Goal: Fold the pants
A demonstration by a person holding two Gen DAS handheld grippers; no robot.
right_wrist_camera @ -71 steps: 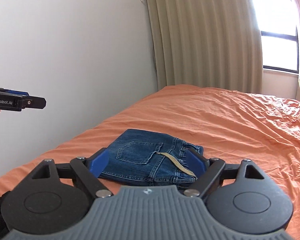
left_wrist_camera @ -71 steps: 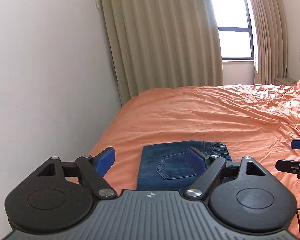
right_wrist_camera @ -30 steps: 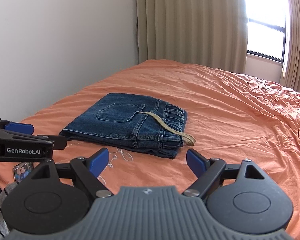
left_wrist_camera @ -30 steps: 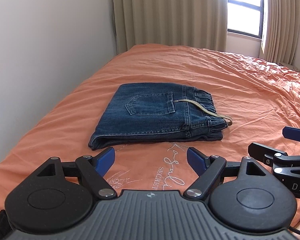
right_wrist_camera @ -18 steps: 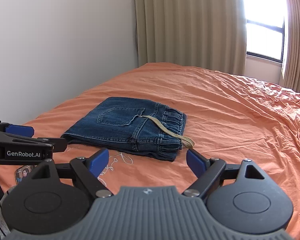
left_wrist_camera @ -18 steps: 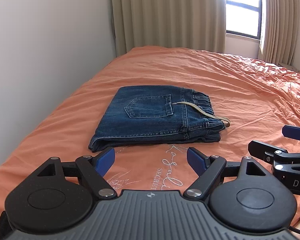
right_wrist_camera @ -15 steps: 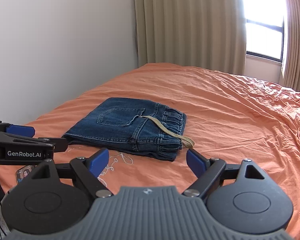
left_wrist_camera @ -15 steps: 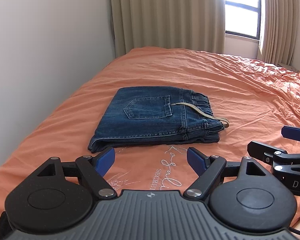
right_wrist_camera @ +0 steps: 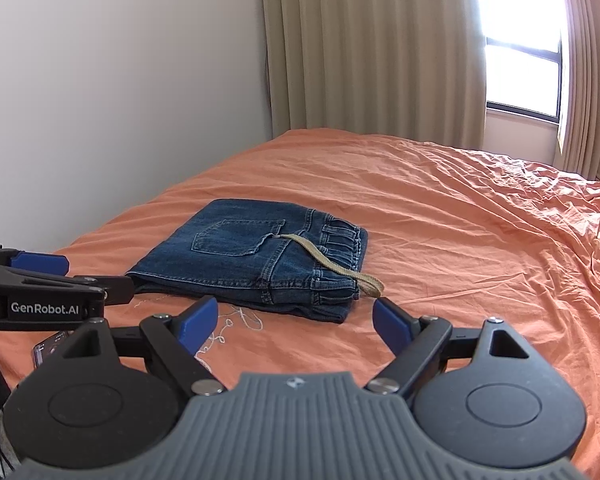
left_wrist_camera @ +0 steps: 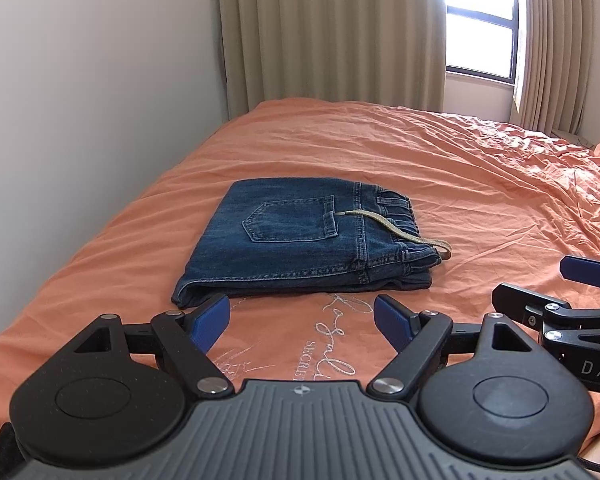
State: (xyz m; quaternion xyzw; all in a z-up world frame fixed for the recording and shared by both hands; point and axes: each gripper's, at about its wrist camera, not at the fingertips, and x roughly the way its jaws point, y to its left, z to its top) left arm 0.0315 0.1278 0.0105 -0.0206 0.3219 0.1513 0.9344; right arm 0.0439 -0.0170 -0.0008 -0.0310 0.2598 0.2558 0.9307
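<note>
- Wall, plain white, along the left of the bed point(left_wrist_camera: 440, 152); curtains point(left_wrist_camera: 324, 32) and a bright window point(left_wrist_camera: 480, 20) at the far end.
- Left gripper point(left_wrist_camera: 302, 318): released, blue pads spread wide, nothing between them, low over the near sheet just short of the pants' near edge.
- Pants point(left_wrist_camera: 300, 240): blue denim, folded to a compact rectangle, flat on the orange sheet toward the bed's left side. Not touched by either claw.
- Orientation: long axis runs left to right. Folded closed edge at the left; gathered waistband point(left_wrist_camera: 396, 210) at the right end. Back pocket faces up.
- Drawstring point(left_wrist_camera: 392, 232): tan, trails from mid-stack over the waistband onto the sheet at right.
- Handling, judged: several denim layers, so heavy-ish for cloth, fairly stiff, not slippery, not fragile. Best hold looks like the thick left fold plus the waistband corner, one claw each; the loose drawstring could snag.
- Right gripper point(right_wrist_camera: 294, 322): released too, empty, near the stack's right near corner.
- Fold looks finished.
</note>
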